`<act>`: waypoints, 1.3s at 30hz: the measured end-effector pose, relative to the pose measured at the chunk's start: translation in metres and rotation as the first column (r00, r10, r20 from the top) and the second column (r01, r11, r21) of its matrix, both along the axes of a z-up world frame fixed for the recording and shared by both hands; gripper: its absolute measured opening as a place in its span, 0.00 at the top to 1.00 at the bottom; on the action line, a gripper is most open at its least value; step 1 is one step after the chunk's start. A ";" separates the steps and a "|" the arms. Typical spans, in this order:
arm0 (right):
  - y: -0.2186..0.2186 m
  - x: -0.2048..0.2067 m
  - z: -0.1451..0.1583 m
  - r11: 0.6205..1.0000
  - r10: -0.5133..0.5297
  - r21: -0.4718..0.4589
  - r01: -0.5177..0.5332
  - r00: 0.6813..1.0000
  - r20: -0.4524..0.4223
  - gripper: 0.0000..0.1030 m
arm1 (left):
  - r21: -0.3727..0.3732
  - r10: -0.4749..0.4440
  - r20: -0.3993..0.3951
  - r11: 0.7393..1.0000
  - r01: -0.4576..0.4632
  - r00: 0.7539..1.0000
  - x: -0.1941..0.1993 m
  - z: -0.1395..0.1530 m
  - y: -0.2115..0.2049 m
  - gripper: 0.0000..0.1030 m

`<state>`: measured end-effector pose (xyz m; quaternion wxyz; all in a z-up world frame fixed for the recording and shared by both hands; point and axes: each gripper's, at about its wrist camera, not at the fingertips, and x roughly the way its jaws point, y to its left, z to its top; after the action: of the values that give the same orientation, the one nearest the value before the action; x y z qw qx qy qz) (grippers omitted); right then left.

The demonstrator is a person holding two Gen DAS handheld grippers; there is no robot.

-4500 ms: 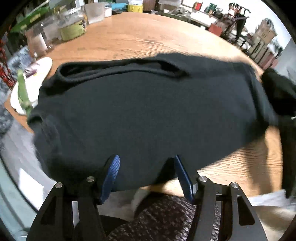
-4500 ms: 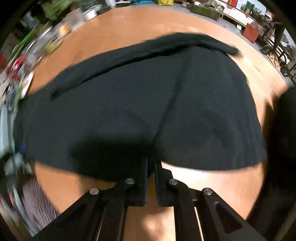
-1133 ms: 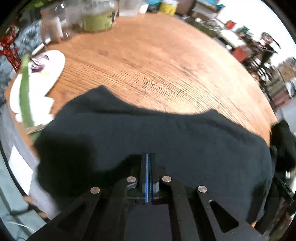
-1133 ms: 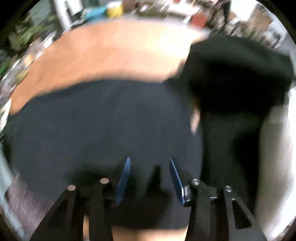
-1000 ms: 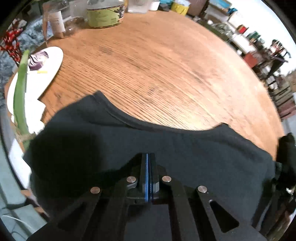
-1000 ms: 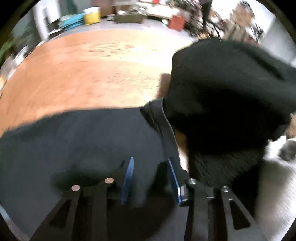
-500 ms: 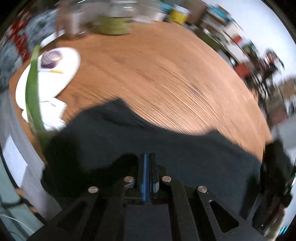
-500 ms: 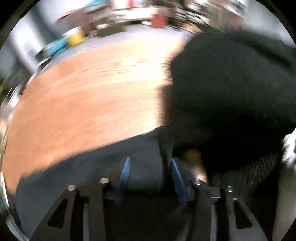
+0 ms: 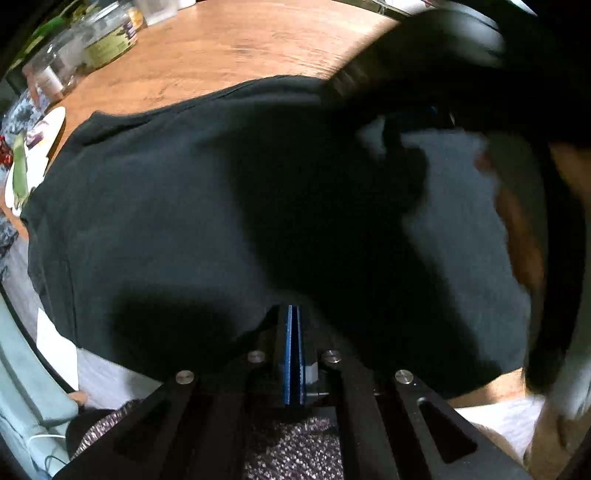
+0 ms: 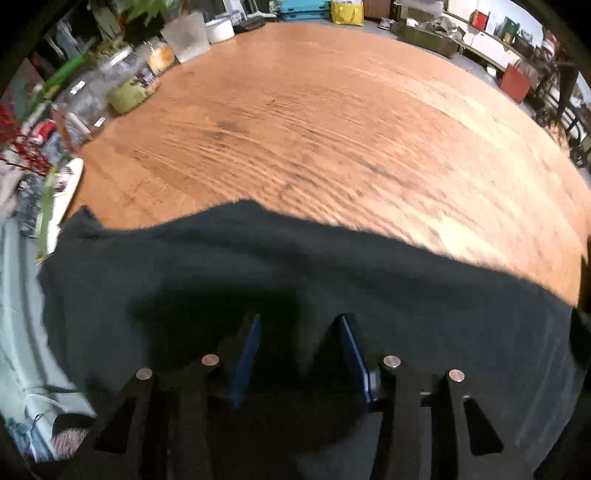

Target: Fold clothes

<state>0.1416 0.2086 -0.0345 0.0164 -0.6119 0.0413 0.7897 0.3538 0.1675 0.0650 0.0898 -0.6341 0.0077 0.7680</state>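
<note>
A black garment (image 9: 166, 203) lies spread on the round wooden table (image 10: 332, 110), its near edge hanging over the table's rim. My left gripper (image 9: 293, 314) points steeply down at that near edge, its blue pads pressed together with the hem's fabric drawn up to the tips. My right gripper (image 10: 301, 332) hovers over the same garment (image 10: 258, 266). Its jaws are closing, with cloth lying below the gap but not pinched. In the left wrist view a blurred dark sleeve (image 9: 443, 48) reaches over the garment's right part.
Glass jars (image 9: 107, 44) and a white plate (image 9: 44, 133) stand along the table's left rim. Jars (image 10: 129, 88), a frosted container (image 10: 186, 37) and a yellow bag (image 10: 347, 13) stand at the back. Room furniture fills the far right.
Both grippers swept sideways fast. The right one left the dark bulky pile and now faces bare table beyond the garment. The left stayed shut, and more garment now fills its view.
</note>
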 end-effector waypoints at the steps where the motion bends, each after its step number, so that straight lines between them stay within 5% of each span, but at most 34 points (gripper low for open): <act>1: -0.001 -0.009 -0.002 1.000 -0.007 0.019 0.007 1.000 0.006 0.48 | 0.010 0.008 0.007 1.000 -0.008 1.000 0.003 -0.002 -0.002 0.98; 3: -0.003 -0.022 -0.004 0.998 -0.025 0.061 0.024 1.000 0.014 0.47 | 0.022 0.018 0.015 1.000 -0.019 1.000 0.011 -0.006 -0.003 0.97; 5: 0.001 -0.032 -0.004 0.997 -0.052 0.053 0.051 0.998 0.021 0.34 | 0.038 0.024 0.018 0.999 -0.024 1.000 0.018 -0.008 -0.006 0.97; 6: 0.004 -0.034 -0.003 0.998 -0.063 0.025 0.062 0.997 0.033 0.36 | 0.061 0.033 0.017 0.998 -0.034 0.999 0.021 -0.008 -0.010 0.97; 7: 0.006 -0.037 -0.003 0.997 -0.073 -0.004 0.074 0.996 0.045 0.54 | 0.084 0.053 0.010 0.995 -0.054 0.999 0.024 -0.007 -0.018 0.97; 8: 0.002 -0.035 0.003 0.998 -0.058 -0.022 0.058 0.998 0.030 0.59 | 0.115 0.101 -0.008 0.988 -0.099 0.995 0.025 -0.005 -0.033 0.97; 10: -0.010 -0.030 0.018 0.999 -0.010 -0.049 0.009 1.000 -0.020 0.51 | 0.193 0.228 -0.051 0.957 -0.214 0.972 0.027 0.000 -0.071 0.97; 12: -0.031 -0.030 0.020 0.994 0.074 -0.076 -0.076 0.997 -0.025 0.48 | 0.305 0.410 -0.074 0.877 -0.371 0.909 0.038 -0.002 -0.115 0.96; 13: -0.037 -0.032 0.016 0.992 0.094 -0.082 -0.094 0.996 -0.010 0.48 | 0.365 0.504 -0.074 0.817 -0.447 0.860 0.045 -0.003 -0.138 0.84; 14: -0.040 -0.036 0.009 0.993 0.089 -0.075 -0.089 0.996 0.008 0.50 | 0.423 0.593 -0.067 0.745 -0.515 0.802 0.052 -0.005 -0.162 0.57; 16: -0.044 -0.043 -0.003 0.996 0.080 -0.054 -0.078 0.996 0.028 0.49 | 0.492 0.701 -0.024 0.629 -0.602 0.713 0.054 -0.012 -0.200 0.23; 18: -0.053 -0.047 -0.006 0.996 0.086 -0.028 -0.085 0.996 0.020 0.44 | 0.547 0.756 0.043 0.529 -0.649 0.653 0.052 -0.025 -0.230 0.24; 19: -0.057 -0.049 -0.007 0.996 0.089 -0.016 -0.088 0.996 0.016 0.42 | 0.561 0.765 0.072 0.500 -0.660 0.640 0.053 -0.030 -0.242 0.25; 21: -0.065 -0.053 -0.010 0.995 0.095 0.010 -0.095 0.995 0.009 0.35 | 0.570 0.753 0.121 0.481 -0.666 0.647 0.059 -0.036 -0.262 0.25; 24: -0.075 -0.043 -0.007 0.996 0.087 -0.001 -0.087 0.996 0.003 0.41 | 0.602 0.705 0.205 0.456 -0.655 0.679 0.045 -0.054 -0.273 0.29; 25: -0.078 -0.038 -0.004 0.996 0.094 -0.005 -0.094 0.996 -0.009 0.41 | 0.617 0.683 0.235 0.445 -0.649 0.692 0.035 -0.062 -0.272 0.35; 26: -0.083 -0.030 -0.001 0.993 0.115 -0.003 -0.115 0.993 -0.018 0.41 | 0.622 0.669 0.260 0.435 -0.650 0.696 0.024 -0.066 -0.269 0.56; 29: -0.096 -0.006 0.004 0.982 0.191 0.022 -0.190 0.981 -0.022 0.39 | 0.670 0.663 0.267 0.394 -0.629 0.699 0.008 -0.067 -0.270 0.80; 32: -0.096 0.010 -0.011 0.969 0.224 0.103 -0.225 0.974 0.024 0.32 | 0.698 0.680 0.244 0.372 -0.612 0.692 0.009 -0.063 -0.284 0.81; 37: -0.075 0.020 -0.009 0.981 0.190 0.054 -0.188 0.982 -0.023 0.28 | 0.753 0.677 0.361 0.194 -0.628 0.642 0.019 -0.084 -0.302 0.81; 39: -0.076 0.019 -0.007 0.980 0.194 0.058 -0.192 0.980 -0.030 0.28 | 0.770 0.704 0.355 0.152 -0.620 0.614 0.025 -0.088 -0.307 0.81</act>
<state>0.1602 0.1322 -0.0410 -0.0442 -0.5983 -0.0398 0.7990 0.3784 -0.1400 -0.0227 0.0382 -0.4070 -0.6379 0.6527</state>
